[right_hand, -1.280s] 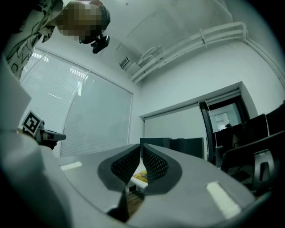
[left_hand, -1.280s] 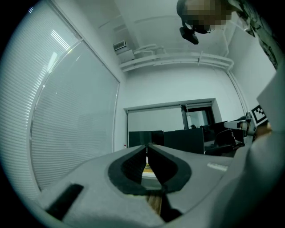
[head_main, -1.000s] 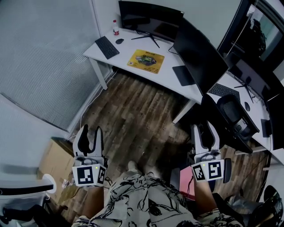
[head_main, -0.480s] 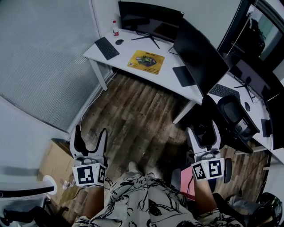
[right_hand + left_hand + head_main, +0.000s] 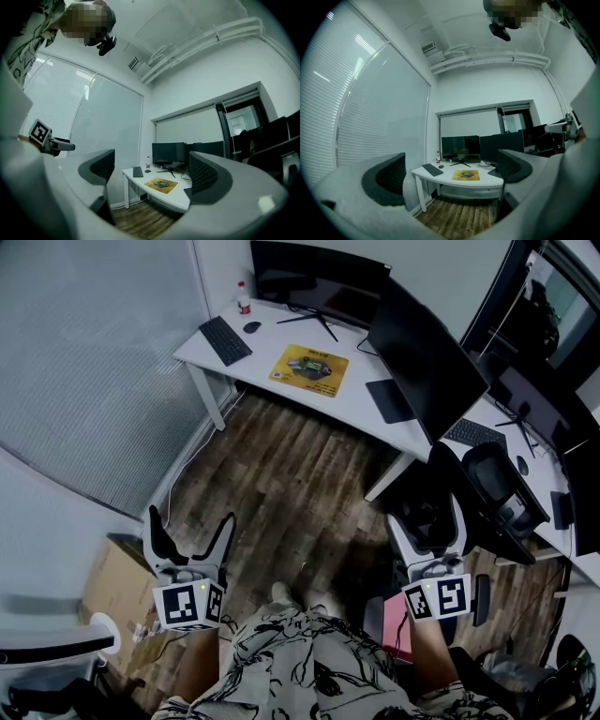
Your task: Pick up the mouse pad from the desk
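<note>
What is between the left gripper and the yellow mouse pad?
Just wooden floor and then the white desk's front edge, seen in the head view. Nothing else stands between the left gripper and mouse pad.

A black keyboard [image 5: 226, 340] lies askew at the far left, with a dark mouse [image 5: 252, 327] just beside its far end. A small bottle with a red label [image 5: 245, 304] stands near the wall behind them. Two dark monitors stand along the back. One monitor [image 5: 319, 277] sits on a splayed stand, and the bigger monitor [image 5: 422, 352] is angled at the right. A flat dark rectangle [image 5: 387, 399] lies just below the bigger screen. The wood-plank floor [image 5: 291, 474] spreads in front, and a blind-covered glass wall [image 5: 84, 362] runs down the left. A cardboard box [image 5: 112, 582] sits on the floor by that wall. Off to the right, a black office chair [image 5: 502, 488] stands near another keyboard [image 5: 473, 432].
</note>
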Available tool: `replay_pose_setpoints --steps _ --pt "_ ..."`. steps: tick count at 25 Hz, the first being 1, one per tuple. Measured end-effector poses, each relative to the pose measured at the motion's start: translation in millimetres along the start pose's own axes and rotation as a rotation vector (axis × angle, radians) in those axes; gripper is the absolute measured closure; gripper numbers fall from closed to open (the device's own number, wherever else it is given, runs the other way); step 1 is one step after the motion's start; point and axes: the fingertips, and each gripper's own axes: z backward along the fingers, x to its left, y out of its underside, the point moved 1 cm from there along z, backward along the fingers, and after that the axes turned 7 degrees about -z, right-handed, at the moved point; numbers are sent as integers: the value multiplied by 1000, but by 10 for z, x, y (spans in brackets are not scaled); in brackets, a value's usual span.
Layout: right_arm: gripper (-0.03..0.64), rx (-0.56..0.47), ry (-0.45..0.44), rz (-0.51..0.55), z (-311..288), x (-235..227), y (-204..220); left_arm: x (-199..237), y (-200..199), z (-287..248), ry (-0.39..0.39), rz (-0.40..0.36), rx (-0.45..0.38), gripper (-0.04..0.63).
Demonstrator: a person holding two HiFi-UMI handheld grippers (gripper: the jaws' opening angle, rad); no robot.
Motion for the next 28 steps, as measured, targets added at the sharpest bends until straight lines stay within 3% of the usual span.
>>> replay_pose_setpoints --steps 4,19,28 --pt "130 -5 5 0 -57 26 0 56 25 -53 12 53 -10 -6" --pt "92 -25 49 -4 -231 260 151 355 207 -265 56 38 11 -6" --pt "87 -24 90 -6 -348 76 237 300 356 -509 70 50 39 -6"
